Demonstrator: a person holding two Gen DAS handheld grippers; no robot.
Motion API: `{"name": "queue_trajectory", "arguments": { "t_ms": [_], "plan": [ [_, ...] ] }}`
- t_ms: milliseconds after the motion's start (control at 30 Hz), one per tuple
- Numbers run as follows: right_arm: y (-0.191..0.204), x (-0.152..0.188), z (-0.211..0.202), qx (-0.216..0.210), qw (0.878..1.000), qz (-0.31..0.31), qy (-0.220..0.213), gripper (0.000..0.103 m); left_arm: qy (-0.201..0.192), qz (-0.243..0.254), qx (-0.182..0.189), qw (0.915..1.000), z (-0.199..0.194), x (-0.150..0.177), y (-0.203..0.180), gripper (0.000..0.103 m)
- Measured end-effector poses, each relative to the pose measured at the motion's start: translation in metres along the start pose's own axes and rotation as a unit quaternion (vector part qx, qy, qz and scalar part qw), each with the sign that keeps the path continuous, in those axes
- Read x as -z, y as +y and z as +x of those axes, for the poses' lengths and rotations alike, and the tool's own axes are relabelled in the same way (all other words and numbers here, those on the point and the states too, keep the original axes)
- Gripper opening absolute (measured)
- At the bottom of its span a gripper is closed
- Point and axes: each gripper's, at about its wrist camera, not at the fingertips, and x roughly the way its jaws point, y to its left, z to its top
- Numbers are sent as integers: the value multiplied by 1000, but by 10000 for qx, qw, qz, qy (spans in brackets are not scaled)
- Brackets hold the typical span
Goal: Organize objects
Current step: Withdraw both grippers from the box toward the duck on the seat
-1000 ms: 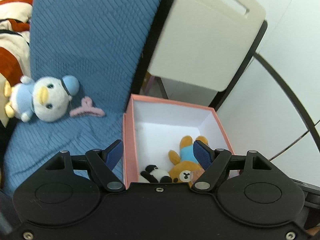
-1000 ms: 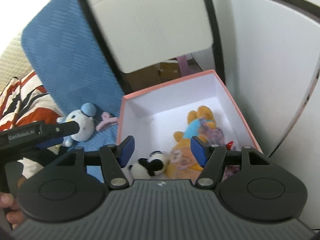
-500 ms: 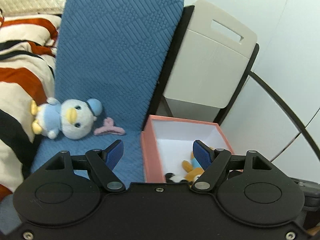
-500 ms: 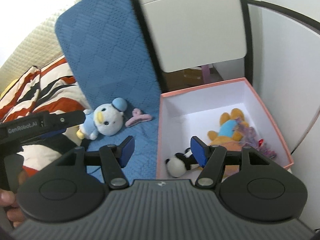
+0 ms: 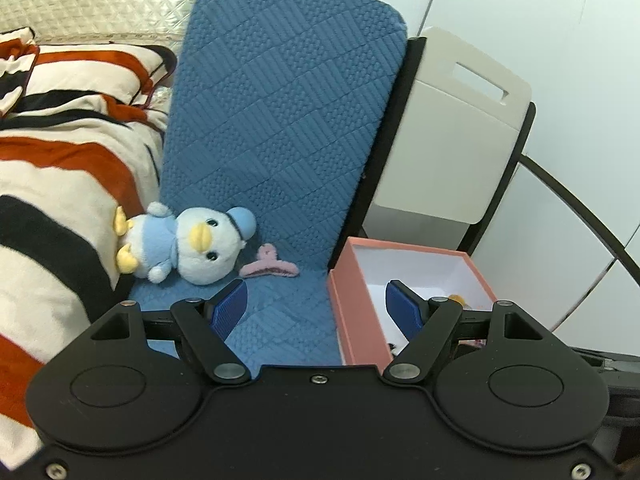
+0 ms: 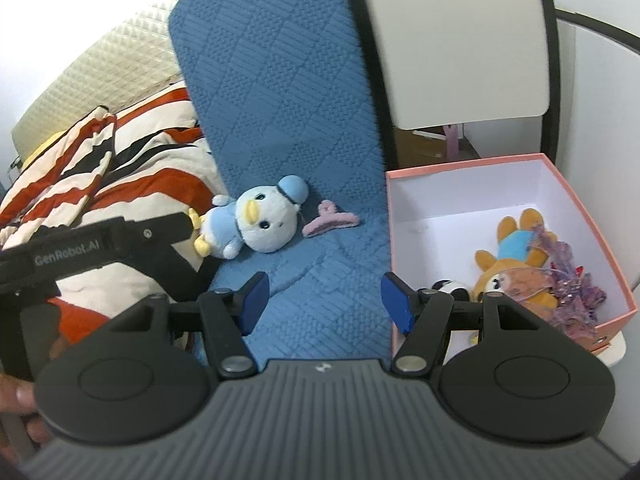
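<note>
A blue and white penguin plush [image 5: 188,246] [image 6: 256,220] lies on the blue quilted mat [image 5: 280,128] [image 6: 280,100], with a pink hair claw [image 5: 270,266] [image 6: 330,218] beside it. A pink box [image 5: 362,320] [image 6: 580,200] stands right of the mat and holds an orange bear plush [image 6: 514,264], a small panda plush [image 6: 448,288] and purple glittery items [image 6: 568,280]. My left gripper [image 5: 316,308] is open and empty, over the mat's near part and the box edge. My right gripper [image 6: 324,300] is open and empty, above the mat beside the box.
A striped red, black and cream blanket [image 5: 60,168] [image 6: 120,152] lies left of the mat. A beige bin with a handle slot [image 5: 460,132] [image 6: 460,48] stands behind the box. White cabinet doors [image 5: 560,40] are at the right. The left gripper's body [image 6: 100,244] shows at the right view's left.
Both grippers have pulled back and swung left, away from over the box. The penguin and hair claw now sit nearer the middle of both views. Both stay open.
</note>
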Motion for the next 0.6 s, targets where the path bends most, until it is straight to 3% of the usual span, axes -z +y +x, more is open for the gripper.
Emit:
{"name": "queue_trajectory", "arguments": {
  "t_ms": [167,600],
  "plan": [
    [16,12,9,-72,9999,-95,-53,64,-60,-207,-116,9997,-8,8,26,75],
    [19,40,44,-171,9994,-267,-115,64,-250,-76,-679,9973,-4,34,60,75]
  ]
}}
